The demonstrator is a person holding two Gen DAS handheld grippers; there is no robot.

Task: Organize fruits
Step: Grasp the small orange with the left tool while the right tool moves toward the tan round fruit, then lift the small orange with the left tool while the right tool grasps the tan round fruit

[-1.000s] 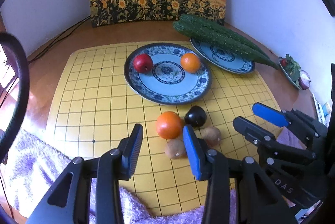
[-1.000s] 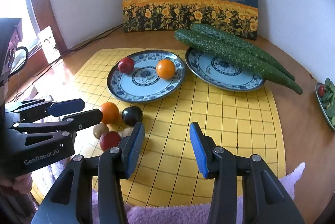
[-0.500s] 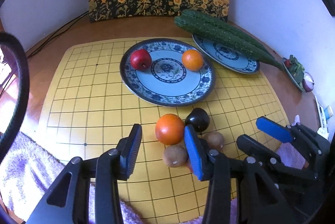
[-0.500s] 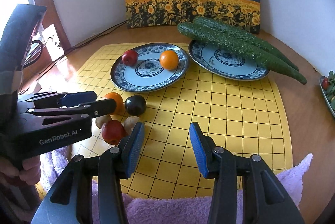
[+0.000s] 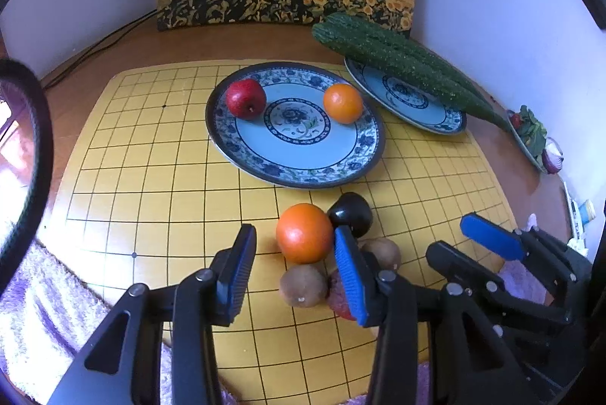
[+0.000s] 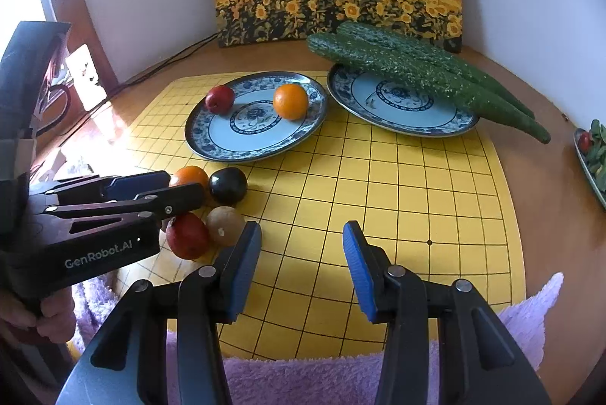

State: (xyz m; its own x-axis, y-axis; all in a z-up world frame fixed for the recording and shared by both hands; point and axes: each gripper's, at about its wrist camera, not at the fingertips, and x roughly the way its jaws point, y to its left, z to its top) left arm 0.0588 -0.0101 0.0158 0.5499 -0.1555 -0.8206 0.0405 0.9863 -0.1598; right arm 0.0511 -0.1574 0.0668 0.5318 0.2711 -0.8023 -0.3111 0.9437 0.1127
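While five loose fruits cluster on the yellow gridded mat [image 5: 151,158], the left gripper [image 5: 293,265] hovers over the large round orange [image 5: 304,232], fingers spread and pinching nothing, apparently lining up a pick for the blue-patterned china plate [image 5: 295,174] just beyond. A dark plum [image 5: 350,212] and brown kiwi [image 5: 303,285] crowd it. Alongside, the right gripper [image 6: 301,255] waits, fingers spread, empty.
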